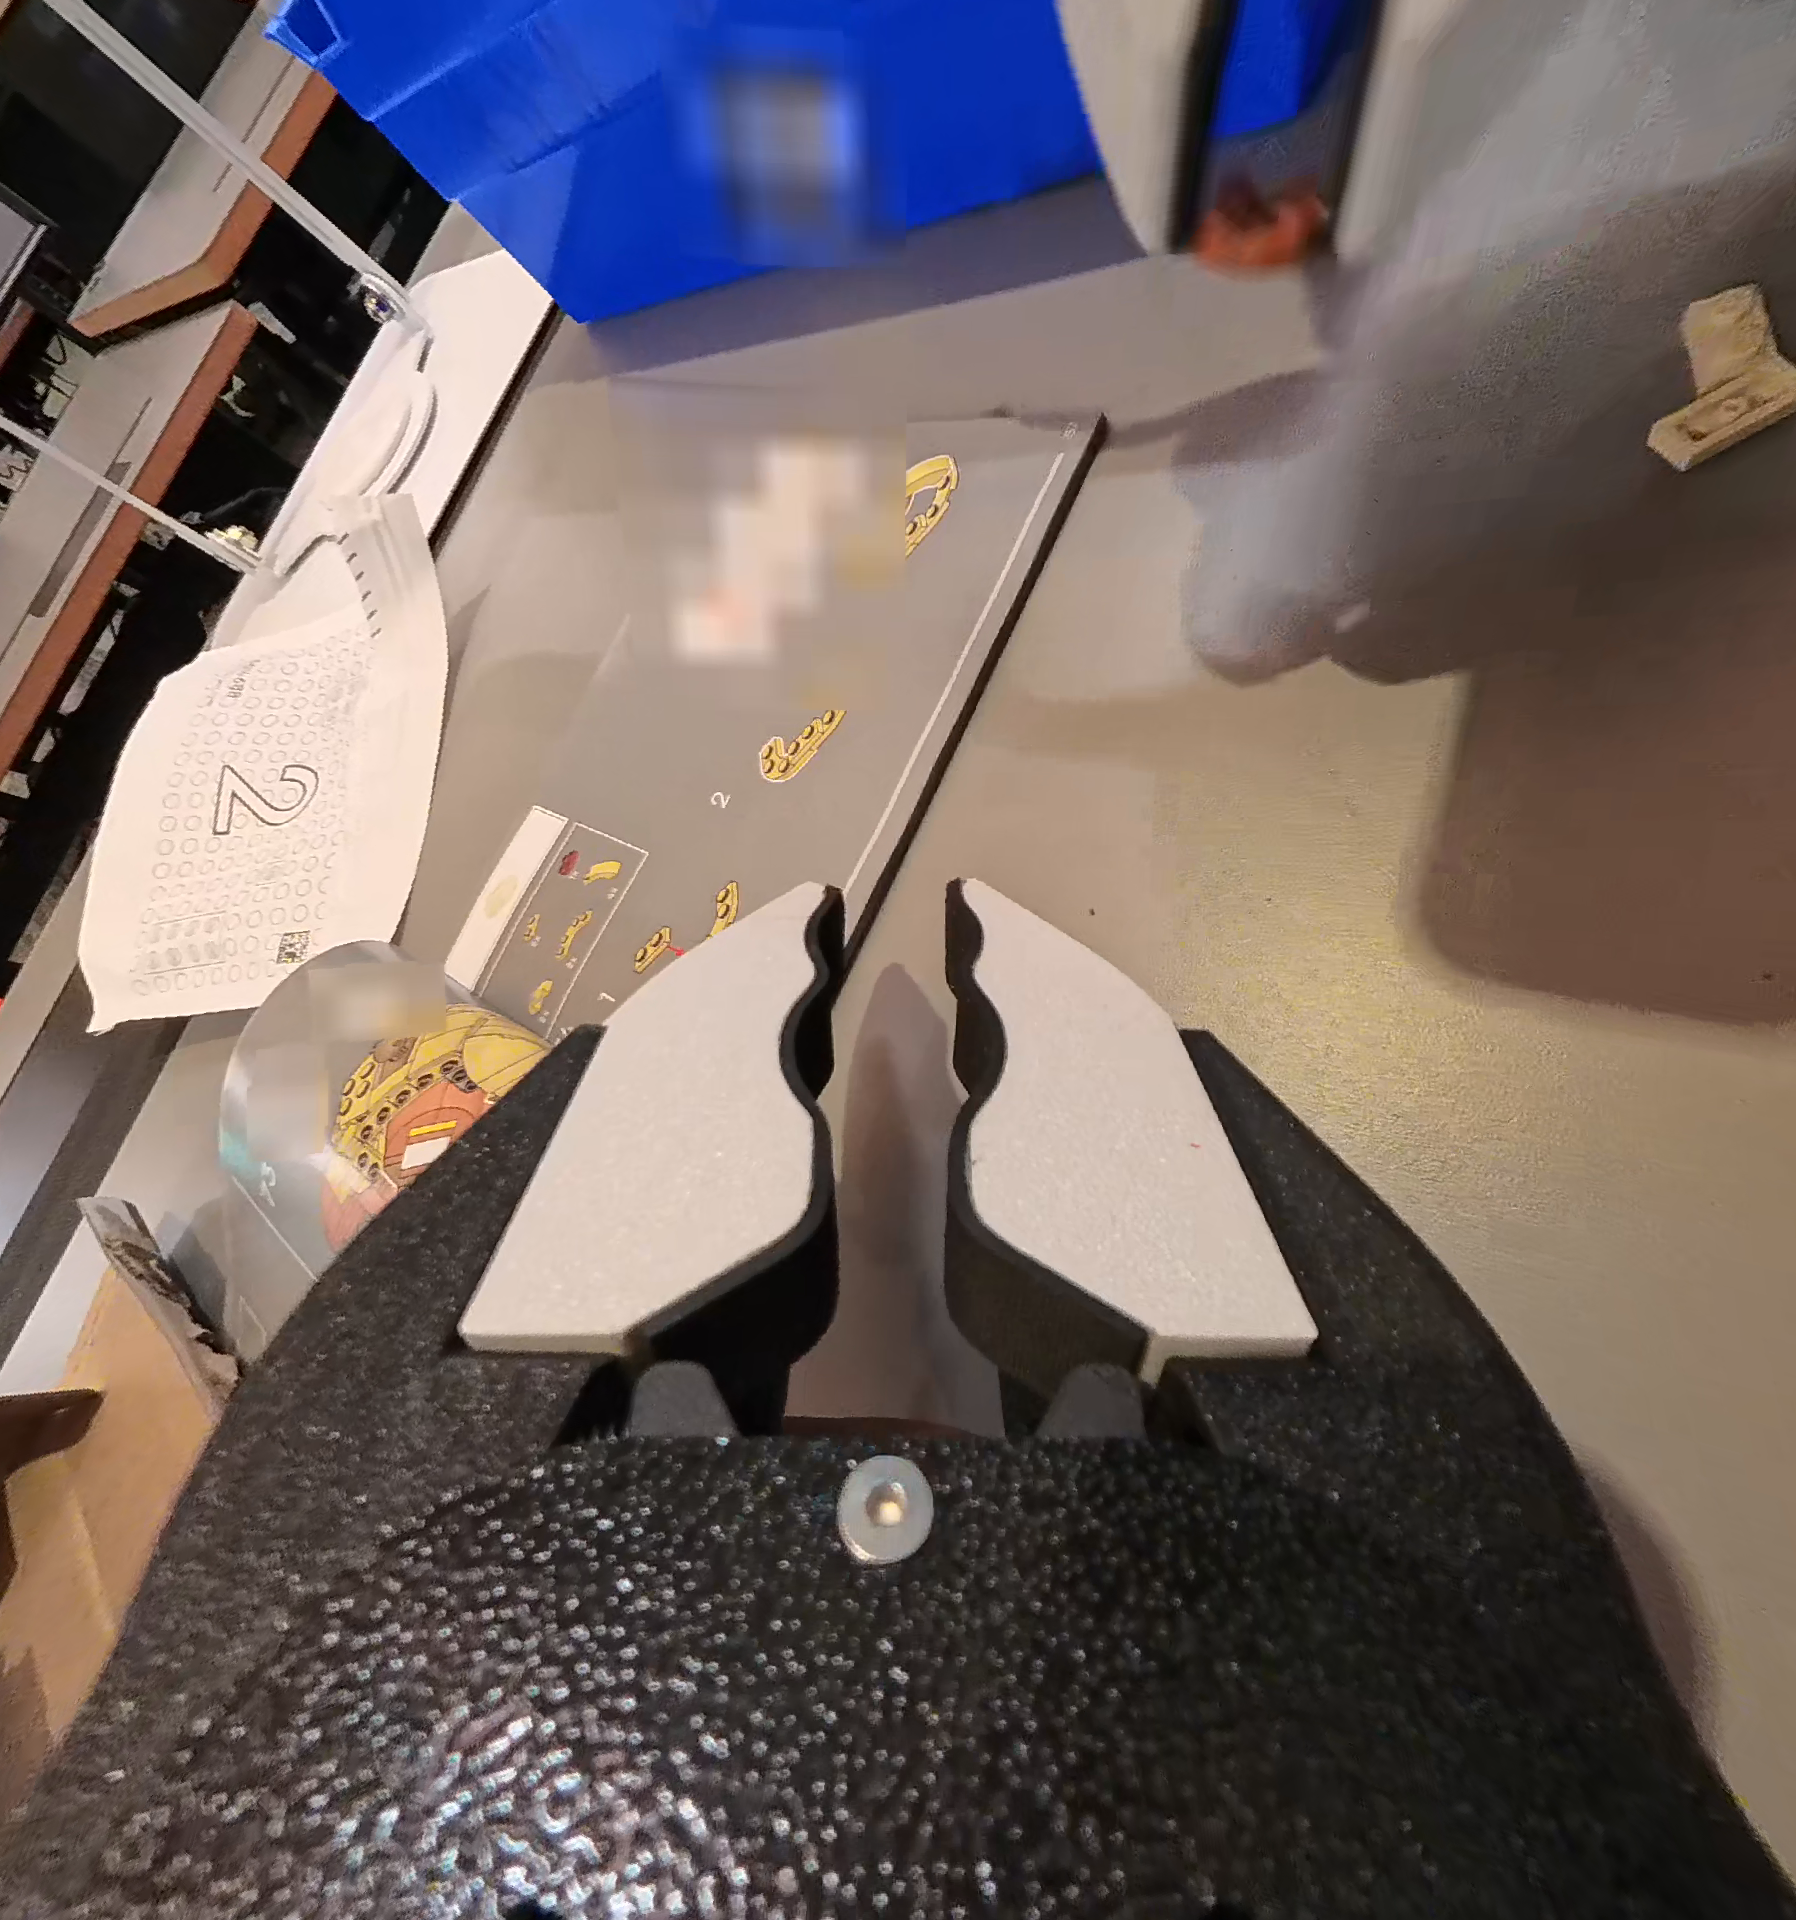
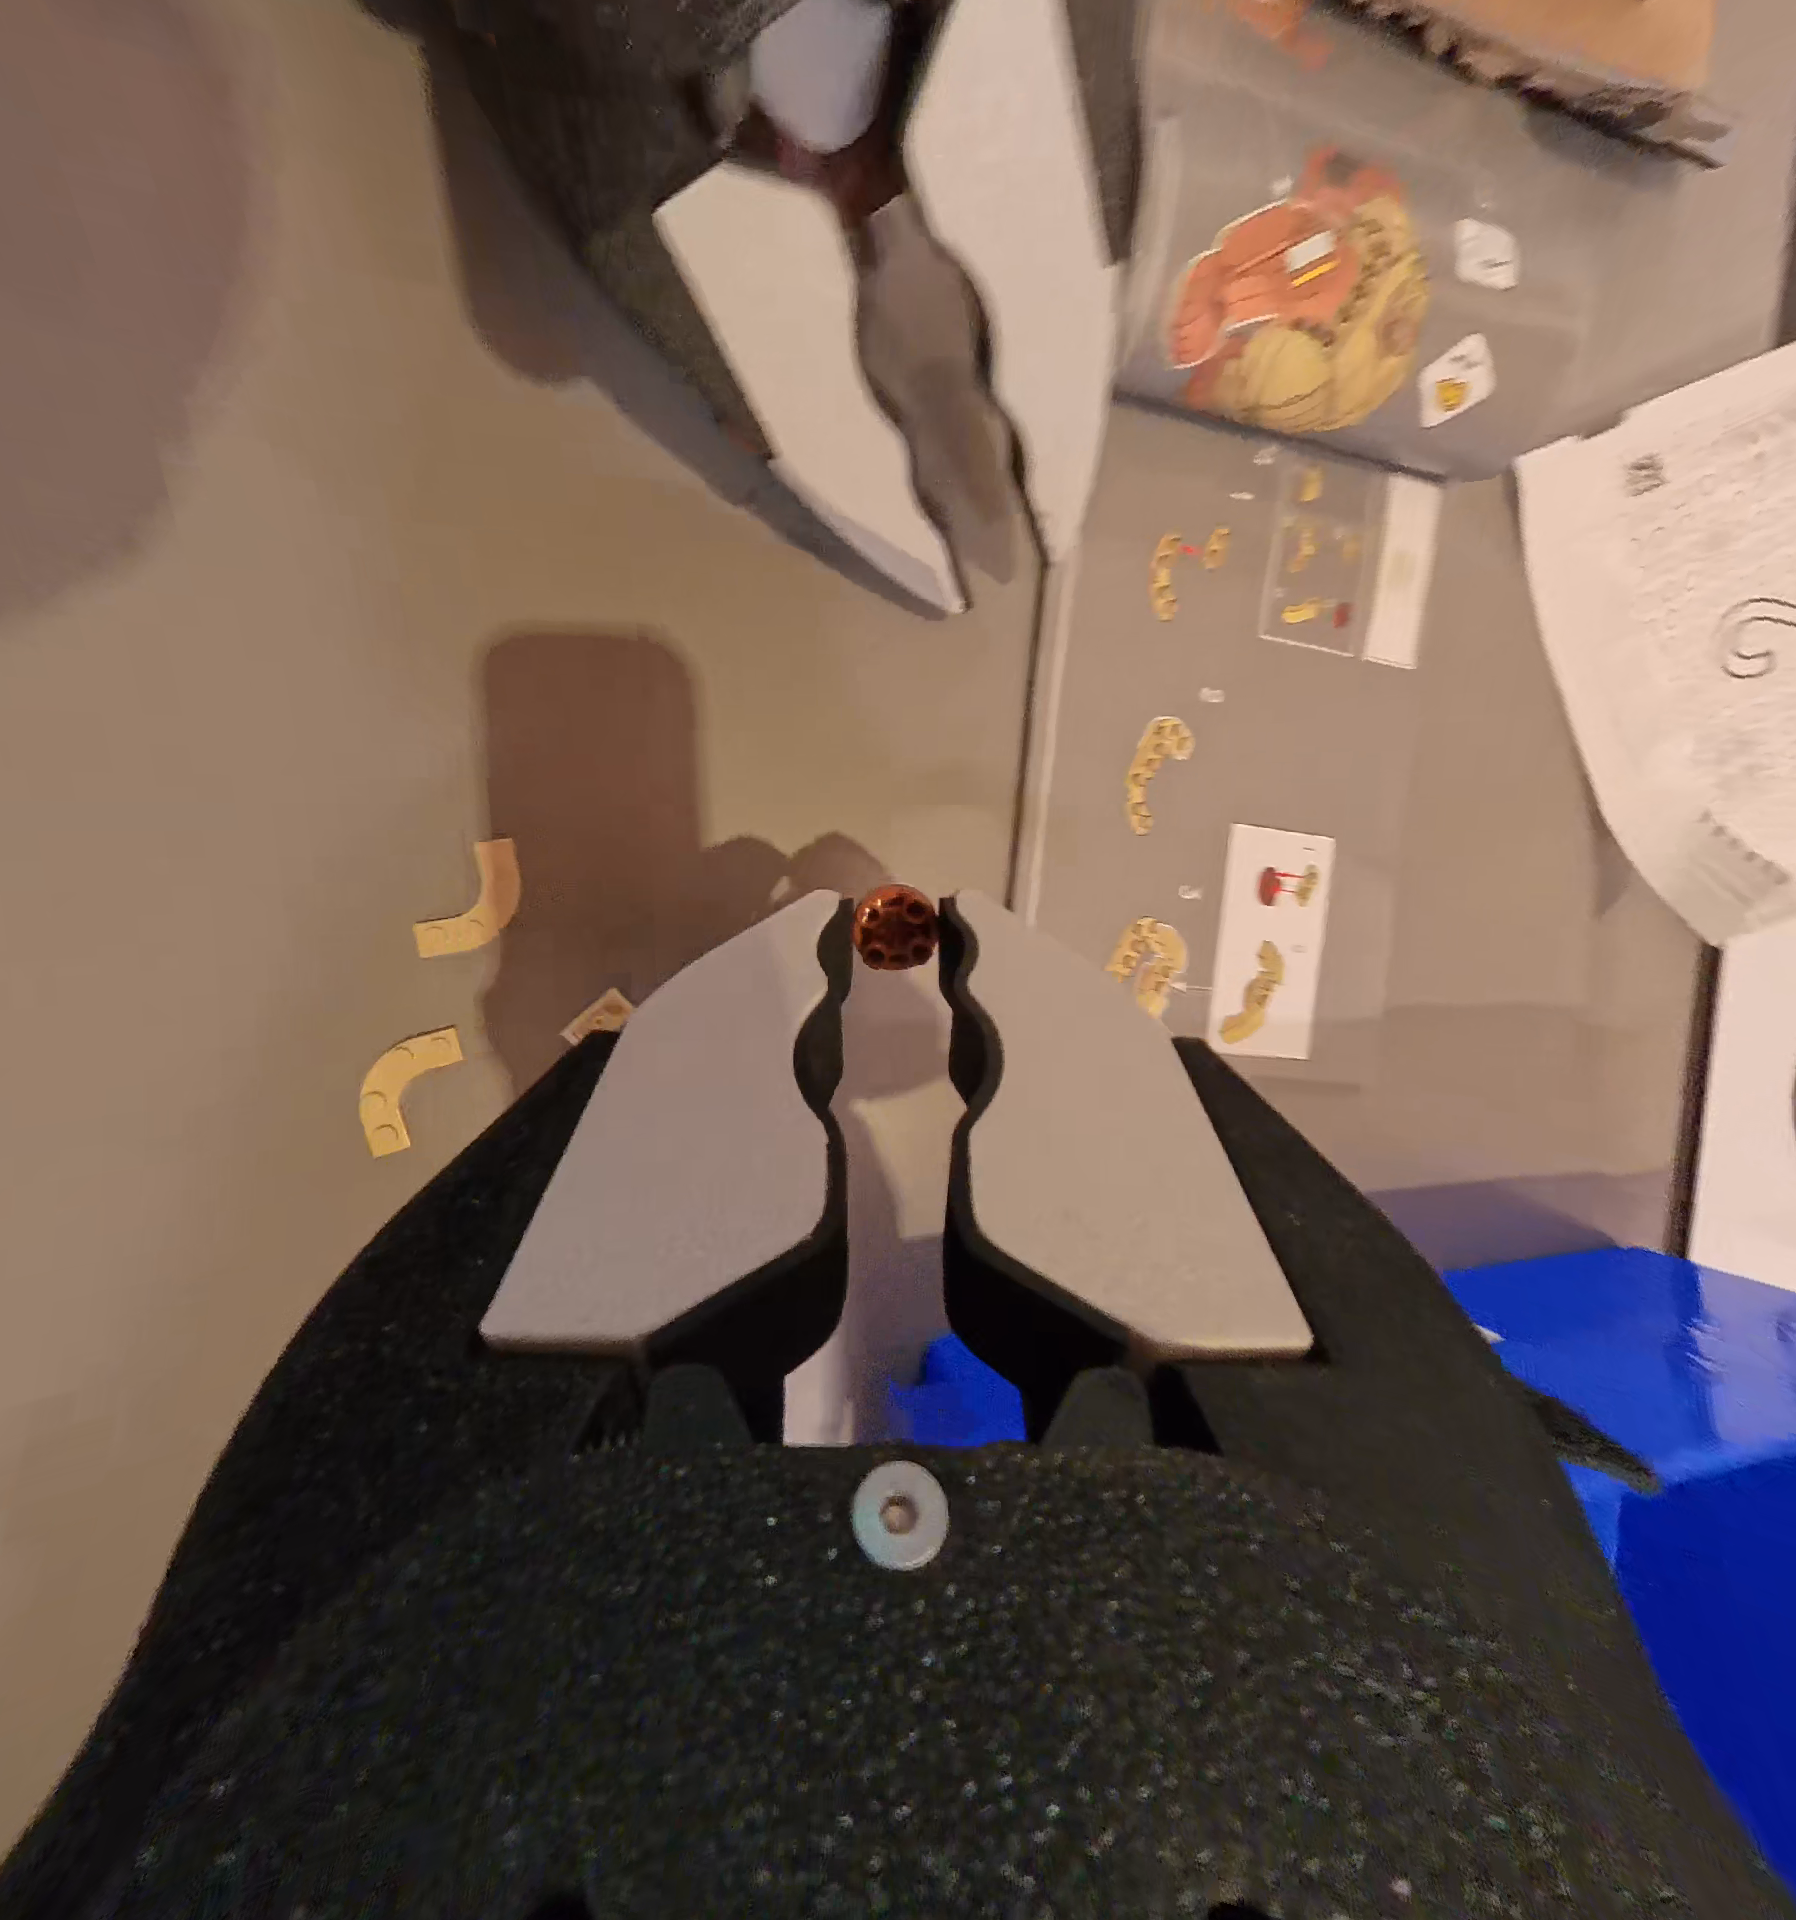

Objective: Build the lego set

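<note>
**Right tongs clamped on a small brown round piece; left tongs apart and bare**

Starting at the left side of the right wrist view, two tan curved plates lie on the beige table (image 2: 198,727): one tan curved plate (image 2: 473,909) at about 9 o'clock of the fingertips and a second curved plate (image 2: 400,1086) below it at 8 o'clock. A third tan piece (image 2: 598,1013) peeks out just beside the left finger.

At centre, the right gripper (image 2: 896,925) has its pads pressed on either side of a brown round piece (image 2: 896,927), underside holes facing the camera. It is held clear of the tabletop, near the edge of the grey instruction sheet (image 2: 1393,779). Judging from this, the piece is mid-carry, and any placing would call for fine alignment, since the tips grip it only at its rim.

At 12 o'clock hangs the left gripper (image 2: 987,520), blurred, fingers apart. In its own view the left gripper (image 1: 889,894) shows nothing between the pads, only table and the sheet's edge.

To the right, at 1 to 3 o'clock, lie a clear bag with printed artwork (image 2: 1289,312) and a white paper bag (image 2: 1704,675). A blue bin (image 2: 1704,1455) sits at 4 o'clock. The left gripper is the nearest obstacle ahead.
</note>
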Tool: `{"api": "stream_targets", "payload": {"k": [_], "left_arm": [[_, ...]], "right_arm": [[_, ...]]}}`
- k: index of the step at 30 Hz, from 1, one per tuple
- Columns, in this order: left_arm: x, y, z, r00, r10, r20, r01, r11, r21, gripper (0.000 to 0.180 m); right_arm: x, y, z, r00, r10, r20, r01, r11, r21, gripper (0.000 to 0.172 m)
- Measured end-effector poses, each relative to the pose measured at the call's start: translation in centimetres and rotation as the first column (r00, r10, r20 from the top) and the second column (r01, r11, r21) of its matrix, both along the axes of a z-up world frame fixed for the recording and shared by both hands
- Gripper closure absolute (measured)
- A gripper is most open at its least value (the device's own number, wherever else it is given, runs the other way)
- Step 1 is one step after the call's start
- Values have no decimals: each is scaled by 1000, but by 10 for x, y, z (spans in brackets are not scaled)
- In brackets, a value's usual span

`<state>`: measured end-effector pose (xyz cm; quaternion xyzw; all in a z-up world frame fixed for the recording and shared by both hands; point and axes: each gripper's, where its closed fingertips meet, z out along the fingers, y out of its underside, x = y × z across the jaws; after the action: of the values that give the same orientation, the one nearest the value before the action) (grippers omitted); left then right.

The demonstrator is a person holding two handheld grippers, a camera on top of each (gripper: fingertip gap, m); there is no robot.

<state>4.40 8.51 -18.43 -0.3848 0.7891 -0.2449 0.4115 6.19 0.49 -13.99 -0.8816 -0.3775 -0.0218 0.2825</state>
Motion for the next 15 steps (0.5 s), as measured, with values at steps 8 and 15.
{"api": "stream_targets", "payload": {"k": [8,15], "left_arm": [[-1,-3,0,1000,-11,11,10,1000,26,164],[-2,-4,0,1000,-15,6,14,999,30,165]], "right_arm": [[47,-12,105,990,-144,4,144,990,6,157],[58,-25,152,969,-234,75,230,971,61,157]]}}
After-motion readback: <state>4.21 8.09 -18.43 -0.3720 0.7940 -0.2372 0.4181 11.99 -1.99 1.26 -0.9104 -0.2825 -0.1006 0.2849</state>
